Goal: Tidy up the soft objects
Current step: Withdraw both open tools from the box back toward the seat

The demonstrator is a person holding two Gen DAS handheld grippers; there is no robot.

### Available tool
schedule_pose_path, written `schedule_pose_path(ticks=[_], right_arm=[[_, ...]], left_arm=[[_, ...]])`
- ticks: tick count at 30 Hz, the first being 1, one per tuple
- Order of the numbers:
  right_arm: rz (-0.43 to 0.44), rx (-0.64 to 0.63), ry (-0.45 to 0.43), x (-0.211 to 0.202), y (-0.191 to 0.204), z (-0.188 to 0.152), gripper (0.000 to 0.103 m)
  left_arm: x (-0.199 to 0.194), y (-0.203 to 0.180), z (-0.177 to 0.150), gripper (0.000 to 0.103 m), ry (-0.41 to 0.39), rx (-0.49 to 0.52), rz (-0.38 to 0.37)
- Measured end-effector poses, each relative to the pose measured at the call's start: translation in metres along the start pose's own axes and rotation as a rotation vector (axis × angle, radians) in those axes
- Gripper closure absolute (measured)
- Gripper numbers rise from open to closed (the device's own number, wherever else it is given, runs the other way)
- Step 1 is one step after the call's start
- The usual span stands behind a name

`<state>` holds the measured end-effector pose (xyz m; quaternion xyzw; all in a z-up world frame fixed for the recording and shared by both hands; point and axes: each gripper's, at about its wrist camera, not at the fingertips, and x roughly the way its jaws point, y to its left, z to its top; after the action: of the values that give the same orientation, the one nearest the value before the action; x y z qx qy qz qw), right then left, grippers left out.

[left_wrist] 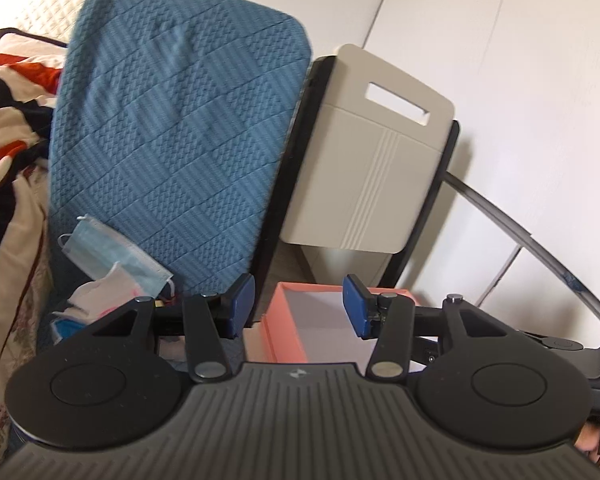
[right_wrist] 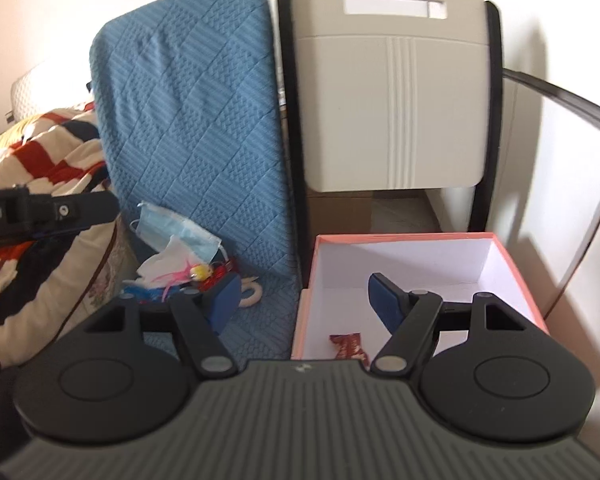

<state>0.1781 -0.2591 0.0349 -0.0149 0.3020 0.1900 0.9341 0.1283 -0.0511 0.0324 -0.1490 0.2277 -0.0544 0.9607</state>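
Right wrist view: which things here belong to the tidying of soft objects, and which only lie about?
Belong to the job:
- face mask
- pile of small soft items
- pink box
- red wrapper in the box

Only lying about:
- blue cushion
- cream chair
- striped blanket

A home, likely a bedroom or living room, is showing here: a striped blanket (right_wrist: 48, 160) is lying rumpled beside a chair draped in a blue quilted cover (right_wrist: 196, 112), a second cream chair (right_wrist: 392, 92) is standing against a plain white wall (left_wrist: 520, 60).
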Motion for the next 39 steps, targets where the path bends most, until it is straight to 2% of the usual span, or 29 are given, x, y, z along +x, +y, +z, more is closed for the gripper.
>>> schedule_pose_path(ticks=[6, 12, 17, 22, 28, 32, 36, 39], right_arm=[[0.036, -0.013, 0.039, 0.016, 0.024, -0.013, 0.031], [0.062, -0.081, 0.080, 0.028, 0.045, -0.030, 0.031], [0.085, -0.091, 0.094, 0.040, 0.058, -0.046, 0.031], [0.094, -0.078, 0.103, 0.049, 0.072, -0.059, 0.031], [0.106, -0.078, 0.115, 0.060, 0.089, -0.073, 0.031], [0.112, -0.087, 0.124, 0.067, 0.097, -0.082, 0.031], [0.106, -0.098, 0.125, 0.074, 0.099, -0.085, 0.031], [0.091, -0.107, 0.124, 0.083, 0.097, -0.086, 0.031]], left_arm=[[0.002, 0.027, -0.010, 0.048, 0.021, -0.021, 0.048], [0.013, 0.061, -0.032, 0.048, 0.055, -0.045, 0.124], [0.010, 0.080, -0.049, 0.048, 0.042, -0.069, 0.122], [0.008, 0.089, -0.067, 0.048, 0.073, -0.039, 0.150], [0.007, 0.099, -0.097, 0.048, 0.074, -0.014, 0.175], [0.010, 0.108, -0.106, 0.048, 0.072, -0.028, 0.159], [0.017, 0.118, -0.119, 0.048, 0.050, -0.057, 0.212], [0.026, 0.122, -0.126, 0.048, 0.059, -0.059, 0.206]])
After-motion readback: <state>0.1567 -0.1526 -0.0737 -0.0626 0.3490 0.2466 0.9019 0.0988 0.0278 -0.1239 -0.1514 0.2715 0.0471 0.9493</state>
